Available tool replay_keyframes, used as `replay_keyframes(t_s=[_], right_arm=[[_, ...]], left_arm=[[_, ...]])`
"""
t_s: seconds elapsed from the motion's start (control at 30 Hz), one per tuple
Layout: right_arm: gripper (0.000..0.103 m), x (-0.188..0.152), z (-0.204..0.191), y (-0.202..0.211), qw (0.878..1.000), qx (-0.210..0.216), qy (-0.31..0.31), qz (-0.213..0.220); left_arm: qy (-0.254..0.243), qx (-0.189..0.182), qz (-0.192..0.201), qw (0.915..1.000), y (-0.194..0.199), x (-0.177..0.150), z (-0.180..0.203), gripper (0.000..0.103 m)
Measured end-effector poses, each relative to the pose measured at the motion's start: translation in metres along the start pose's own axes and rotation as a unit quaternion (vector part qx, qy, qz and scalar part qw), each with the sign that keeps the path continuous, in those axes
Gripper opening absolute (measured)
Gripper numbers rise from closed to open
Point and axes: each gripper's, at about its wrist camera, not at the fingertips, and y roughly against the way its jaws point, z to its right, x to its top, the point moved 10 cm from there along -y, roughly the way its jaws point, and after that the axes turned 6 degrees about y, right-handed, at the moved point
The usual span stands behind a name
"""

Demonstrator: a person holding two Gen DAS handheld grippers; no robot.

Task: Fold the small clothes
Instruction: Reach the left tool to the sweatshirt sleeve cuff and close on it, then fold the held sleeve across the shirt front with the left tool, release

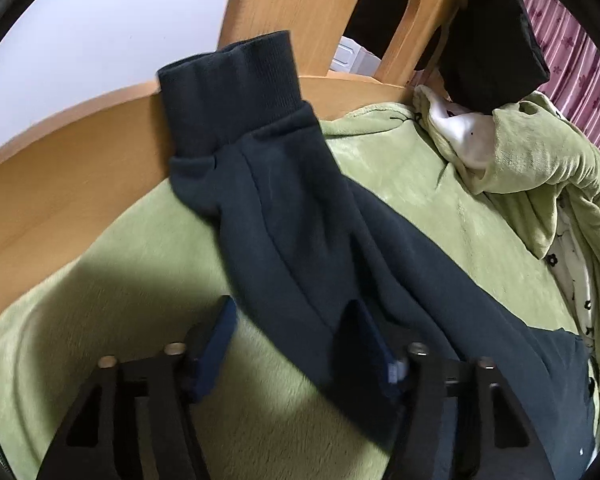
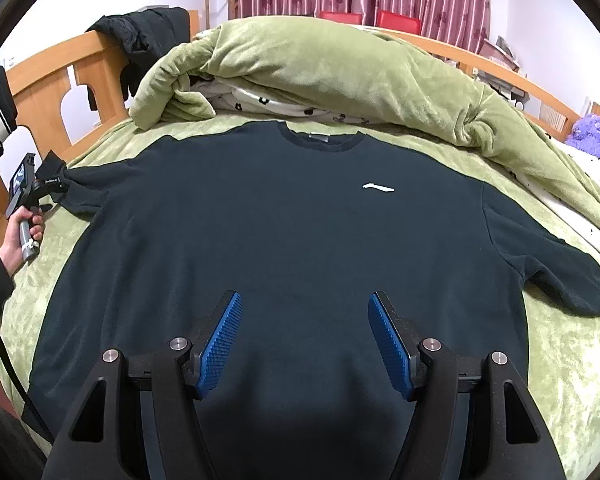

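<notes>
Garment: a dark navy long-sleeved fleece sweatshirt (image 2: pixel 284 232) with a small white chest logo (image 2: pixel 378 188) lies spread flat, front up, on the bed, neck towards the far side.
Surface: a light green plush bed cover (image 2: pixel 560 360) shows around the sweatshirt on every side, with a broad open strip at the right and a narrower one at the left.
Left sleeve: the sleeve (image 1: pixel 284 216) runs diagonally from the body out to the bed's edge; its ribbed cuff (image 1: pixel 236 92) laps over the rail of the light wooden bed frame (image 1: pixel 60 168).
Left gripper: the left gripper (image 1: pixel 300 344) straddles the sleeve near its middle, jaws part closed with fabric between them; the right pad is sunk in a fold, the left pad stands clear beside the sleeve's edge, so no clamp shows.
Right gripper: the right gripper (image 2: pixel 306 344) hovers over the lower body of the sweatshirt, blue ribbed pads (image 2: pixel 220 344) well apart, nothing between them.
Right sleeve: it lies out to the right, its cuff near the bed's right edge.
Far side: a bunched green quilt (image 2: pixel 340 76) with a white flower-print lining is heaped just beyond the collar, closing off that edge.
Person: a hand (image 2: pixel 24 232) in a dark sleeve holds the left gripper's handle at the left bed edge.
</notes>
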Motion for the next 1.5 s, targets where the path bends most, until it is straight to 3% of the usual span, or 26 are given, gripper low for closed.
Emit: replay_keyframes(t_s=[0.03,0.1,0.13,0.33,0.57,0.73,0.87,0.97,1.03,1.07,1.3,1.5], right_arm=[[0.065,-0.001,0.002,0.000,1.000,-0.001,-0.001,-0.001],[0.065,-0.002,0.006,0.001,1.000,-0.005,-0.001,-0.001],[0.065,-0.002,0.009,0.003,1.000,-0.008,0.000,0.001],[0.065,0.001,0.026,0.017,1.000,-0.014,-0.006,0.022],[0.065,-0.001,0.046,0.027,0.999,-0.013,-0.027,0.040],[0.065,0.000,0.061,0.037,0.998,-0.028,-0.024,0.054],[0.065,0.001,0.067,0.048,0.997,-0.025,-0.021,0.069],[0.065,0.002,0.067,0.054,0.997,-0.025,-0.015,0.078],[0.065,0.004,0.065,0.055,0.996,-0.023,-0.011,0.080],[0.065,0.004,0.064,0.055,0.997,-0.023,-0.009,0.079],[0.065,-0.001,0.055,0.039,0.998,-0.025,0.003,0.059],[0.065,-0.002,0.050,0.025,0.998,-0.041,0.010,0.046]], left_arm=[[-0.010,0.001,0.003,0.9999,0.002,0.001,0.004,0.026],[-0.046,0.025,0.016,0.9985,0.011,0.006,0.015,0.009],[-0.058,0.030,0.022,0.9976,0.016,0.009,0.022,0.007],[-0.105,-0.041,0.055,0.9921,0.086,0.014,0.093,0.002],[-0.193,-0.094,0.088,0.9727,0.158,-0.014,0.205,0.002],[-0.208,-0.081,0.081,0.9713,0.167,-0.045,0.233,0.003],[-0.200,-0.044,0.054,0.9773,0.144,-0.064,0.217,0.005],[-0.174,-0.026,0.037,0.9836,0.127,-0.069,0.195,0.033],[-0.153,-0.016,0.042,0.9872,0.119,-0.064,0.172,0.066],[-0.144,-0.011,0.049,0.9883,0.116,-0.060,0.163,0.069],[-0.099,0.025,0.031,0.9943,0.076,-0.038,0.078,0.069],[-0.038,0.003,0.010,0.9992,0.044,-0.022,0.017,0.068]])
